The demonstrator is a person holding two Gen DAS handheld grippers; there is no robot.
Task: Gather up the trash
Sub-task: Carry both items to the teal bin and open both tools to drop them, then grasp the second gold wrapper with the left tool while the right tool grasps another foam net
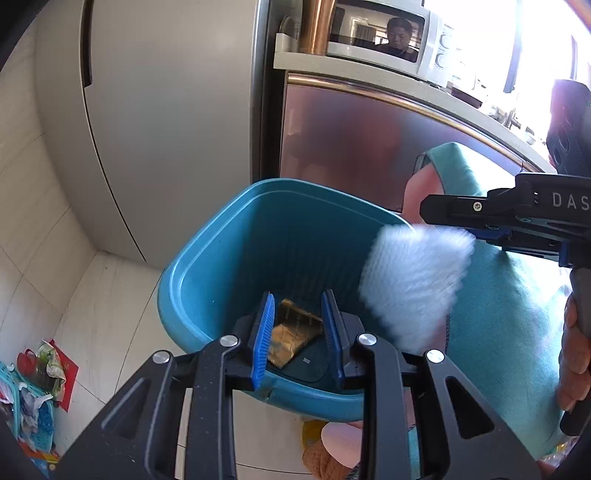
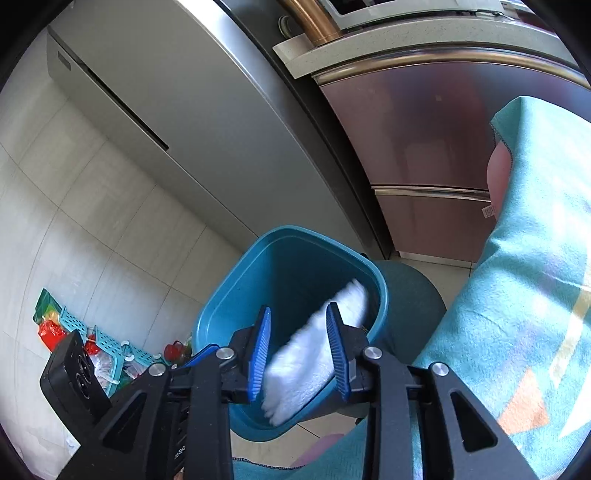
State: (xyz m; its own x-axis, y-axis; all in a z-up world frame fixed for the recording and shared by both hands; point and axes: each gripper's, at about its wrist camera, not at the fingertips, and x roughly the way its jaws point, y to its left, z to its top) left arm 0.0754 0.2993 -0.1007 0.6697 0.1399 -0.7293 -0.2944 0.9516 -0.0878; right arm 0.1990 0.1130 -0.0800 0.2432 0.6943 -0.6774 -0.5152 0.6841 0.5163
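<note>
Hovering over bin (image 1: pixel 207 266) with left gripper (image 1: pixel 297 334) part-spread, wrapper (image 1: pixel 293 338) already lying inside; dropping, probably, white pad (image 2: pixel 314 350) from right gripper (image 2: pixel 299 354), pads spread and apparently not pinching, to bin trash.

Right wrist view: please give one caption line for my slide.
White fluffy cloth, blurred, between the open blue pads of the right gripper over a teal plastic bin.

Pale tiled floor (image 2: pixel 74 206); grey fridge (image 1: pixel 166 110) beside copper-fronted cabinet (image 1: pixel 351 147) (microwave (image 1: pixel 384 33) above); bright window light.
</note>
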